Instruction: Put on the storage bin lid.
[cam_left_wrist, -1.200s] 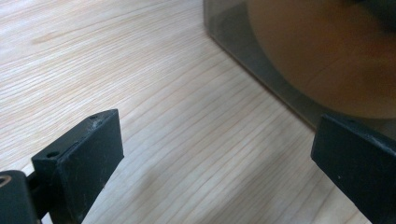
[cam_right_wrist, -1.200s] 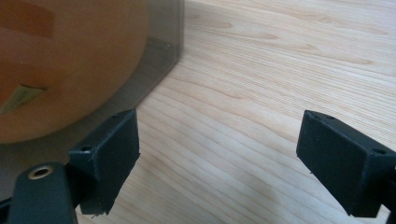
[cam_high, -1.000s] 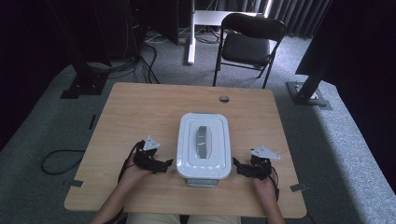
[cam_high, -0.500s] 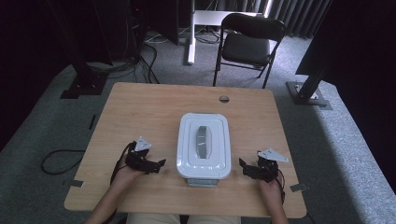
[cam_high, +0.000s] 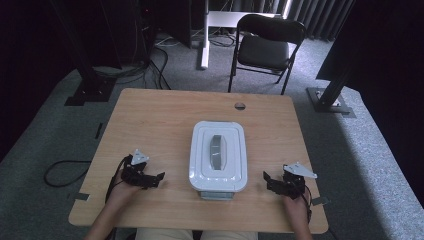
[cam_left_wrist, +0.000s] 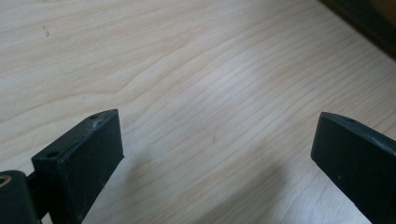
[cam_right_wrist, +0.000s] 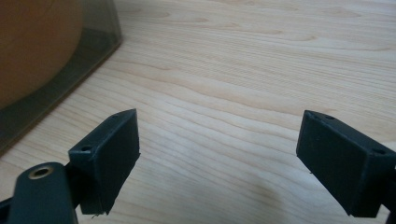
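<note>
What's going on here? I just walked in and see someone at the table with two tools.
A person holds a gripper in each hand on either side of a white lidded container on the wooden table. The left gripper and right gripper both have open jaws, hold nothing, and sit apart from the container. Its lid is on.

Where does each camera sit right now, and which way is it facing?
High view: above the person's table edge, looking forward and down on the table, white-lidded box, both hands and tools.
Left gripper view: rides the left tool, open jaws over bare wood.
Right gripper view: rides the right tool, open jaws, box wall at left.
High and right gripper views share the box.
</note>
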